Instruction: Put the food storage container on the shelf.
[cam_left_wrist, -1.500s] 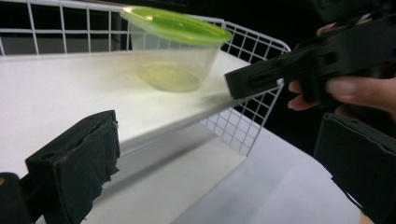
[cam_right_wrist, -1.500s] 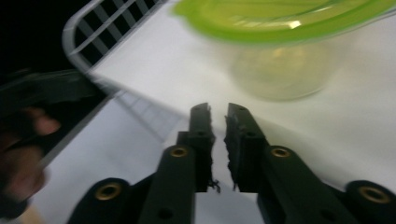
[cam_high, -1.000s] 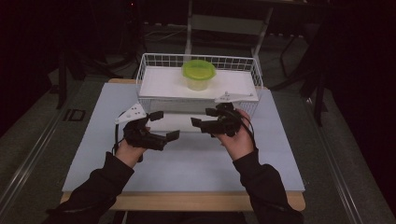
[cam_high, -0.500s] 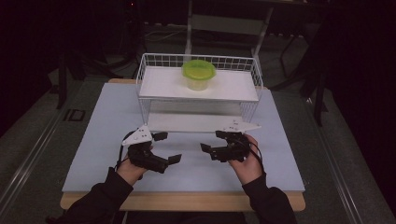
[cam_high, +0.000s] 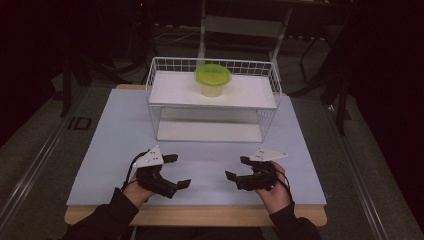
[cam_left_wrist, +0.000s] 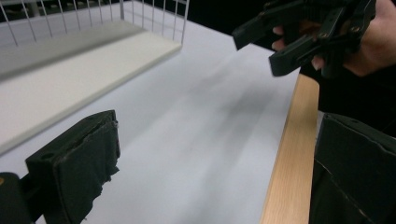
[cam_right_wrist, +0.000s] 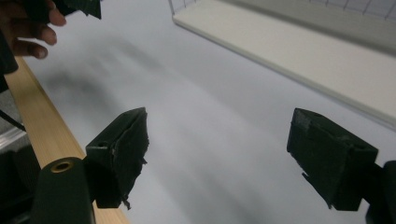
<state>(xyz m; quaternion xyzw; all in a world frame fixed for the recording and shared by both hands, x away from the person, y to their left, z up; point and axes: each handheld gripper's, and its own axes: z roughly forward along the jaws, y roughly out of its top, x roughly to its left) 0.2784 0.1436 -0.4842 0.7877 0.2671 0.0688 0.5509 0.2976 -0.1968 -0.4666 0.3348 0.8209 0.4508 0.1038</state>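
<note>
tabletop (cam_high: 115, 145): pale blue sheet, wooden front edge | wire rack (cam_high: 212, 100): white, at the far middle, white shelf on top, white base board beneath | tub (cam_high: 212, 80): clear, lime-green lid, upright on the shelf near the back rail | surroundings: dark floor, dim chair behind the rack
</note>
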